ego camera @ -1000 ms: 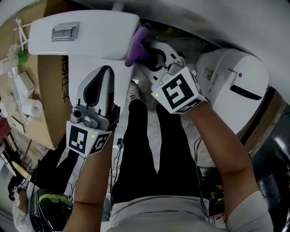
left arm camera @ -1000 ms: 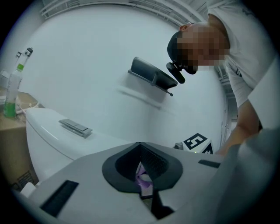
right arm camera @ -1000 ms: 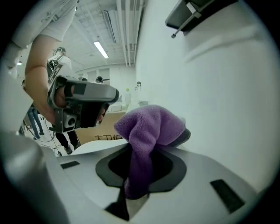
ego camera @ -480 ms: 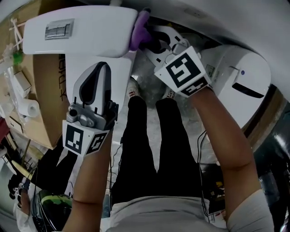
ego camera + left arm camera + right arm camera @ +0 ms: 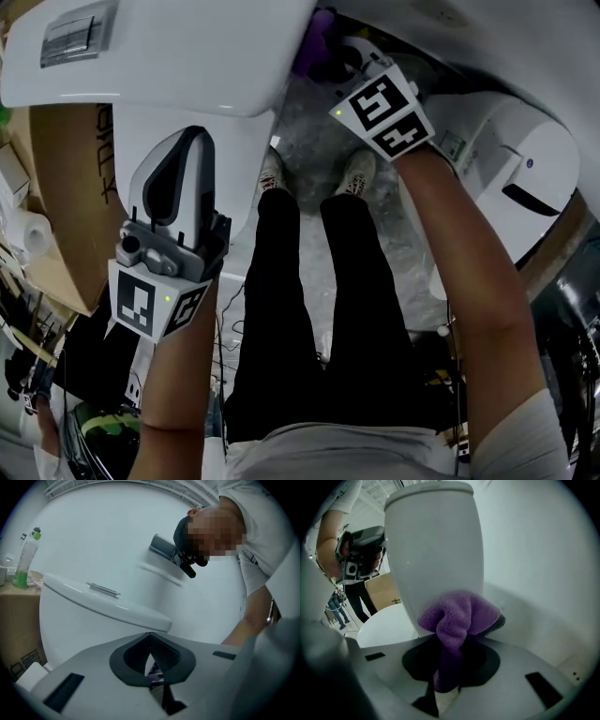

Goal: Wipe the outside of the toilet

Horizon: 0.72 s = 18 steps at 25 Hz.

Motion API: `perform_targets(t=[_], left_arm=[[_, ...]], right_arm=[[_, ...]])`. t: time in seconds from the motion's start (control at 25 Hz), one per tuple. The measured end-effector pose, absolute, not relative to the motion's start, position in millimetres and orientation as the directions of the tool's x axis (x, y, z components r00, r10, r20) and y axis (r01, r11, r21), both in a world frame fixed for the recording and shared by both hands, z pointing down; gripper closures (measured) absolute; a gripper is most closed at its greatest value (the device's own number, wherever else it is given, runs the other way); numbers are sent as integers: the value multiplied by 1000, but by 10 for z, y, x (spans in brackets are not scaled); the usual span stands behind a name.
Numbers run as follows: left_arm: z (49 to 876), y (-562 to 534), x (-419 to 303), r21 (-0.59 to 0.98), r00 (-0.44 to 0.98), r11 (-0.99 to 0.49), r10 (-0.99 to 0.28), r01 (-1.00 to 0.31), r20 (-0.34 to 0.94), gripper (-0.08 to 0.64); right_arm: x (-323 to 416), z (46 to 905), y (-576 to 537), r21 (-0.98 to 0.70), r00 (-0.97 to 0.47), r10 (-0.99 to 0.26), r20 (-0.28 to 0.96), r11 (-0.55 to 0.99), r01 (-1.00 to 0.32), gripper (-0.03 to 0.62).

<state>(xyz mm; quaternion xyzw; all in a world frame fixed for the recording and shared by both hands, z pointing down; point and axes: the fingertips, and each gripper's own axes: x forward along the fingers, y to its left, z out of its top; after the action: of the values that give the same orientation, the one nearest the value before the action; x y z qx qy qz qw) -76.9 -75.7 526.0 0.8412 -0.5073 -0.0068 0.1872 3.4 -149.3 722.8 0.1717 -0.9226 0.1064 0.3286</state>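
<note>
The toilet (image 5: 169, 56) stands on the floor just ahead of the person's shoes, its tank at the upper left of the head view and close to a white wall. Nearest, the left tool (image 5: 178, 178) hangs over the toilet's closed seat without touching it. In the left gripper view this tool (image 5: 150, 637) has its jaws together at the tips and nothing between them. Farther on, the right tool (image 5: 330, 58) reaches past the tank's right side. In the right gripper view its jaws (image 5: 450, 644) are clamped on a purple cloth (image 5: 457, 616), whose bunched end lies against the lower side of the tank (image 5: 436, 550). A cardboard box (image 5: 66, 187) sits left of the toilet, and a bottle (image 5: 26, 557) of green liquid stands on it.
</note>
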Motion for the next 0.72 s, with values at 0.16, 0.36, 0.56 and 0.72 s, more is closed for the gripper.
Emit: perform_targets(t=[0.16,0.36,0.56,0.72], left_arm=[[5456,-741,-894,318,495,-421,-845,-849,201,554],[5700,-748,-894,332,522,-442,-826,-833,212,554],[5841,-739,-796,348,537,-450,-815,-823,216,554],[5804,-757,-813,341,548,-464,-809,-817,212,554]], right_arm=[[-48,7732,-1434,-109,-698,-220,681,912,-394,505],[-58,8331,-1336,-185,-667,-155,729,893,-410,505],[-17,8685,-1282,-223,-635,-121,763,873,-434,505],[-70,8586,-1241,-201,-624,-129,770,880,-430,505]])
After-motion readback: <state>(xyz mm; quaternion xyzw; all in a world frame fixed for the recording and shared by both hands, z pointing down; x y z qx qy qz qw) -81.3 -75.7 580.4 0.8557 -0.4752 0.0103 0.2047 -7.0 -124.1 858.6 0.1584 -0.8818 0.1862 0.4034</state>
